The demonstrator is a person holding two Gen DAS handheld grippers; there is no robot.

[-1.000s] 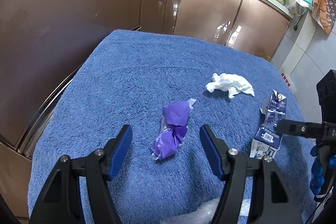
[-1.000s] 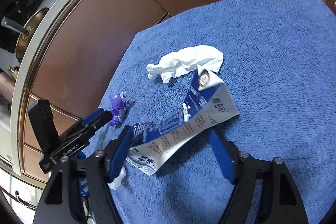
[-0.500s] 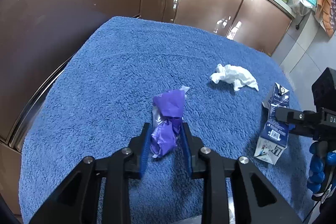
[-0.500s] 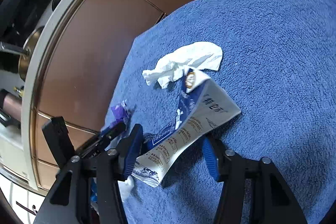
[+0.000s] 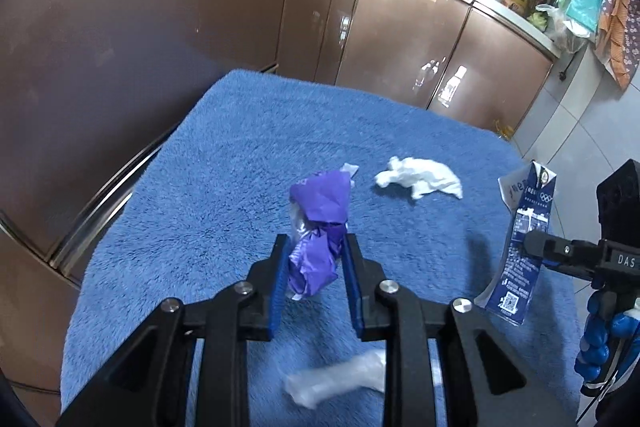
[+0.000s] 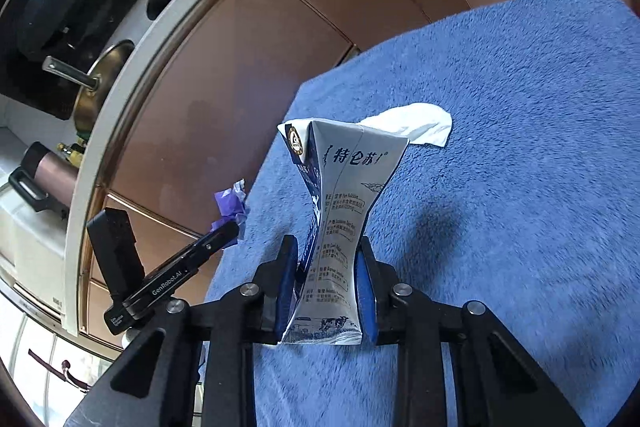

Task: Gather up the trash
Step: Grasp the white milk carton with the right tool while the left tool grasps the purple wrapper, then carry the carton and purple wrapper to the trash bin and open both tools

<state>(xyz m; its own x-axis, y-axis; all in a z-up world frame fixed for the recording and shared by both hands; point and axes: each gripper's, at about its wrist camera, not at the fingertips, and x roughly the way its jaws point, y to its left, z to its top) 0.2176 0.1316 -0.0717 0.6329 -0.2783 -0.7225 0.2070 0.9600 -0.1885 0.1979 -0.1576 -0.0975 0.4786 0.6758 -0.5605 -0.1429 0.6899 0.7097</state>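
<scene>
Kitchen, brown cabinets [image 5: 400, 39] behind blue towel [image 5: 240, 163]. Left gripper [image 5: 314, 259] clamped on purple wrapper [image 5: 320, 211], raised off towel. Right gripper [image 6: 326, 267] closing, pads pinching milk carton [image 6: 340, 195], upright. White tissue [image 5: 420, 179] far right on towel; clear plastic scrap [image 5: 336, 379] near.

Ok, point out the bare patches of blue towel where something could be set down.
The far half of the blue towel, between the brown cabinets and the white tissue, is bare. So is its left side, beside the purple wrapper. Crowded: the near edge around the clear plastic scrap, and the right edge by the milk carton.
</scene>
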